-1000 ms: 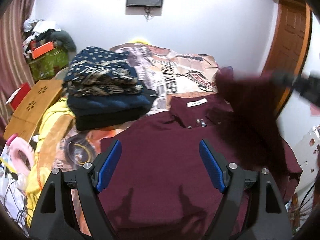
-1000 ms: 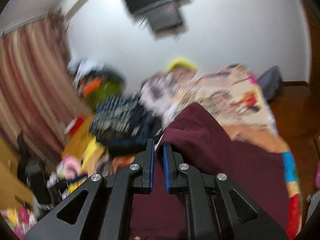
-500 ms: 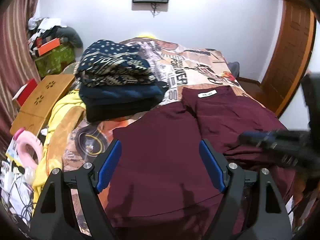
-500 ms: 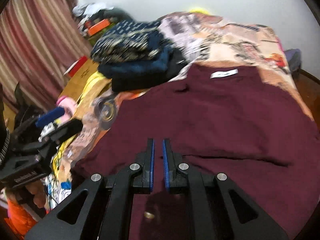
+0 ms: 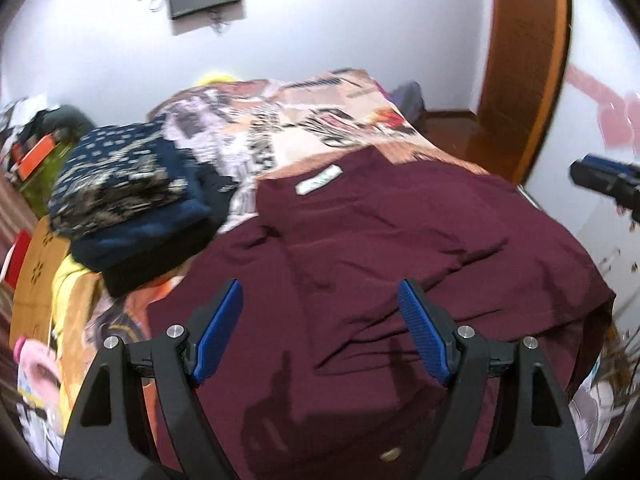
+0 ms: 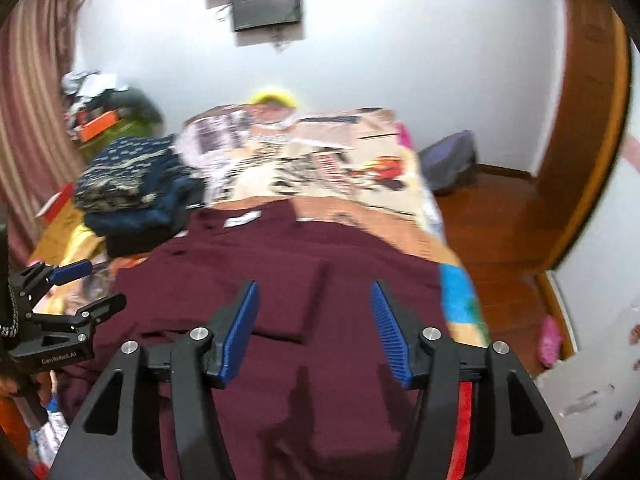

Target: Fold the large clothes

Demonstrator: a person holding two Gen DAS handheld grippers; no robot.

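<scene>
A large maroon shirt (image 5: 380, 240) lies on the bed with its right side folded over the middle and a white neck label (image 5: 319, 179) at the far end. It also shows in the right wrist view (image 6: 304, 264). My left gripper (image 5: 320, 332) is open and empty above the shirt's near part. My right gripper (image 6: 314, 320) is open and empty above the shirt's near part; it also shows at the right edge of the left wrist view (image 5: 600, 180). The left gripper shows at the left of the right wrist view (image 6: 76, 288).
A stack of folded dark blue clothes (image 5: 128, 200) sits on the bed left of the shirt. The patterned bedspread (image 5: 304, 120) stretches to the far wall. A wooden door frame (image 5: 524, 60) and wooden floor (image 6: 500, 232) lie right. Clutter and a yellow cloth (image 5: 72, 280) lie left.
My right gripper has let go of the shirt's folded side and opened, then pulled back to the right. The left gripper stayed open and tilted a little.
</scene>
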